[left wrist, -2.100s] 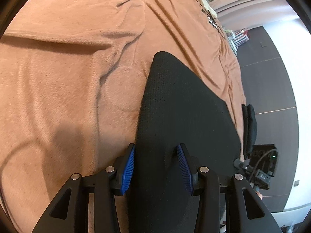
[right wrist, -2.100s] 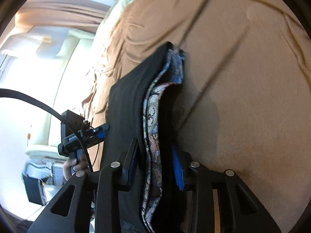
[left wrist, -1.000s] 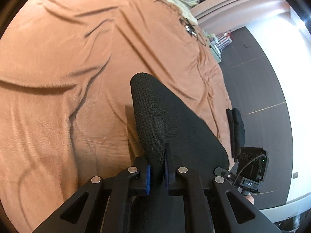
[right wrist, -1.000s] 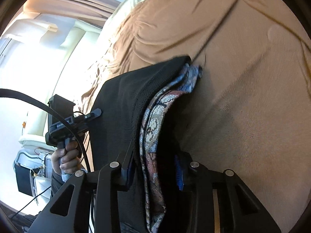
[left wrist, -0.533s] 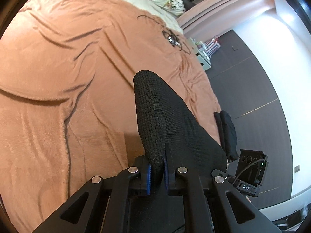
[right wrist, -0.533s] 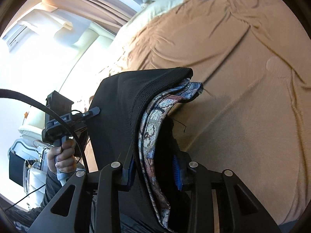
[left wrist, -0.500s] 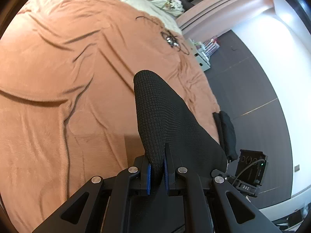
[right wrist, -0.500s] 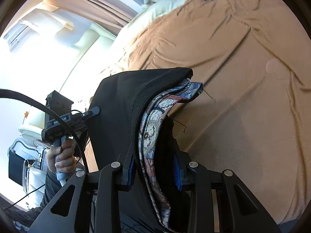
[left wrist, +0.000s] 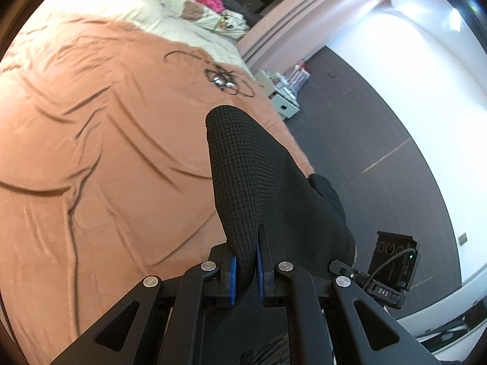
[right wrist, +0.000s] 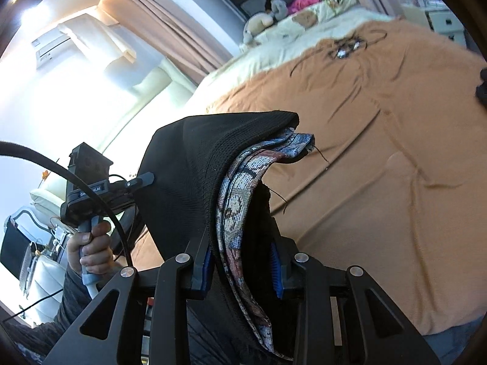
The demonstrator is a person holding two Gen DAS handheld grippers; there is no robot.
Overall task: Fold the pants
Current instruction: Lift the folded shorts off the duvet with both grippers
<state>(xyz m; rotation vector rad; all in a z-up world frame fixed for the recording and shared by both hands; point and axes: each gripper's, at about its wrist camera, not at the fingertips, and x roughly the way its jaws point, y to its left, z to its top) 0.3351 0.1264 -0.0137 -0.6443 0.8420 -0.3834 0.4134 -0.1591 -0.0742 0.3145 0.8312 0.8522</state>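
Black knit pants (left wrist: 252, 176) hang lifted above the orange blanket (left wrist: 91, 152). My left gripper (left wrist: 245, 269) is shut on one bunched black edge, its blue pads (left wrist: 232, 270) pressing the fabric. In the right wrist view the pants (right wrist: 194, 176) drape forward, showing a patterned blue and pink woven band (right wrist: 240, 194). There my right gripper (right wrist: 242, 264) is shut on the thick layered edge, band included. A hand (right wrist: 91, 243) at the left holds the other gripper's handle.
A bed fills both views, with the blanket (right wrist: 380, 152) wrinkled. A tangle of dark cable (left wrist: 225, 79) lies near its far end. Cream pillows with plush toys (left wrist: 194, 12) are beyond. A dark garment (left wrist: 325, 188) sits at the bed's right edge, over dark floor (left wrist: 380, 152).
Both grippers stood open around the pants two seconds ago, then shut on them. Since then both have risen with the fabric, and the pillows and the bed's far end came into view.
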